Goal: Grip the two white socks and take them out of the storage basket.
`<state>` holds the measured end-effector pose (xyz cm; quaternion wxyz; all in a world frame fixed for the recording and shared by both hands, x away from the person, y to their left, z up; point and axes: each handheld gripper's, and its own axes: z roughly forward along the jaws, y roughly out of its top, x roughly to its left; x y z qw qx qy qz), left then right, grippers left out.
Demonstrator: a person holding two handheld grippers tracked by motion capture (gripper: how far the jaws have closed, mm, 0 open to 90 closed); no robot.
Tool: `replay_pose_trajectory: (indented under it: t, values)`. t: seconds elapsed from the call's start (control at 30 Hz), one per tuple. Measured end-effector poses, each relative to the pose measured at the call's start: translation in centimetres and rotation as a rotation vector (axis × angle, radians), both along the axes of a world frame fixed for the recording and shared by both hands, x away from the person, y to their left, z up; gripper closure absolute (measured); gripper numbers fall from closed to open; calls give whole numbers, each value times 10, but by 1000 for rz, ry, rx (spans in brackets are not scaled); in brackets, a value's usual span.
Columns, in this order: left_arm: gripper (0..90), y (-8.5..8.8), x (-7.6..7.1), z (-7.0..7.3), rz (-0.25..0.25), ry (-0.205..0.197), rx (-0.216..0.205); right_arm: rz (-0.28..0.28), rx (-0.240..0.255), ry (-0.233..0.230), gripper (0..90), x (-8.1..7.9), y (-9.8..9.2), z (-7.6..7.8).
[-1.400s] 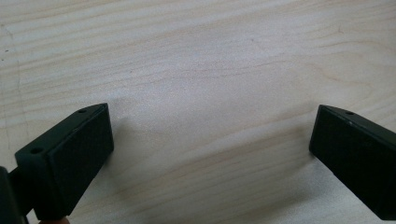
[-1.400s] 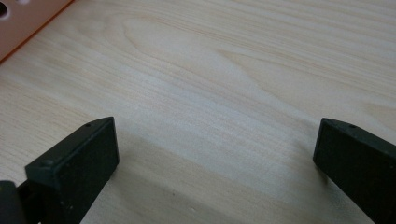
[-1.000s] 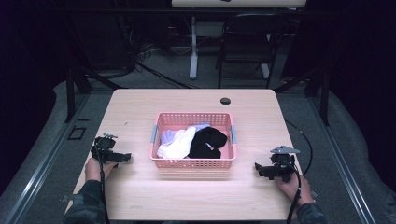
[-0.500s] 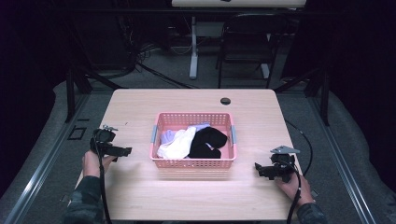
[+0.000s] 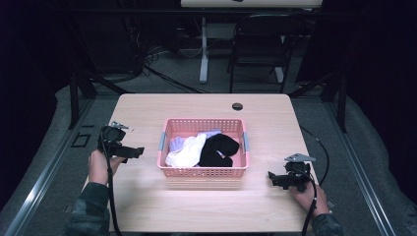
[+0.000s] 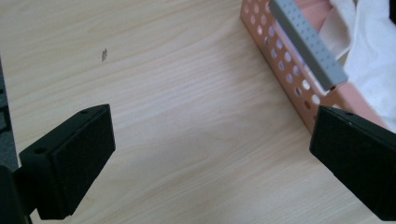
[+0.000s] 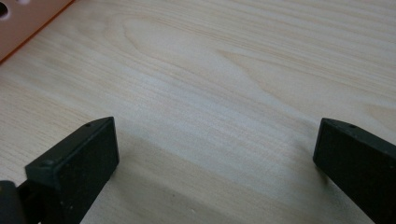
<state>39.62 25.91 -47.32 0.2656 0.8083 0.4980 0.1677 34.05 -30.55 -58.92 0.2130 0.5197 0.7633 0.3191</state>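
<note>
high view: pink basket (image 5: 202,172) of clothes sits mid-desk (image 5: 206,206). left tongs (image 5: 132,152) hang just beside its left wall, jaws wide, empty. right tongs (image 5: 274,178) sit near the right front edge, wide, bare wood around.

Perforated plastic basket (image 5: 204,172), cloth inside, matt wood table (image 5: 147,110).

In the left gripper view, the pink basket (image 6: 299,88) runs off the frame at two o'clock, its grey handle (image 6: 308,44) clipped at the top. White cloth (image 6: 373,56) spills past the edge. In the right gripper view, a basket sliver sits at ten o'clock.
</note>
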Motion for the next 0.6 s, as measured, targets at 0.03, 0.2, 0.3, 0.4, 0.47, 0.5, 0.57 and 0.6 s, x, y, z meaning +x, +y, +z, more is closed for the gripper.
replay_pose_trajectory:
  t: [0.03, 0.2, 0.3, 0.4, 0.47, 0.5, 0.57, 0.6]
  values:
    - [0, -4, 1, 2, 0, -10, 3, 0, 0, 0, 0, 0, 0, 0]
    - [0, -22, 7, 15, -59, -19, 14, -1, -5, 1, 0, 0, 0, 0]
    - [1, -32, 11, 22, -93, -14, 9, -2, -5, 1, 0, 0, 0, 0]
    - [0, -40, 14, 24, -108, -11, 3, -4, -4, -1, 0, 0, 0, 0]
    - [0, -52, 19, 27, -139, -1, 11, -4, -4, -1, 0, 0, 0, 0]
    - [0, -57, 21, 28, -145, 0, 17, -4, -4, 0, 0, 0, 0, 0]
    - [0, -66, 26, 28, -166, 15, 18, -4, -5, 0, 0, 0, 0, 0]
    - [0, -69, 29, 28, -179, 25, 18, -4, -4, -1, 0, 0, 0, 0]
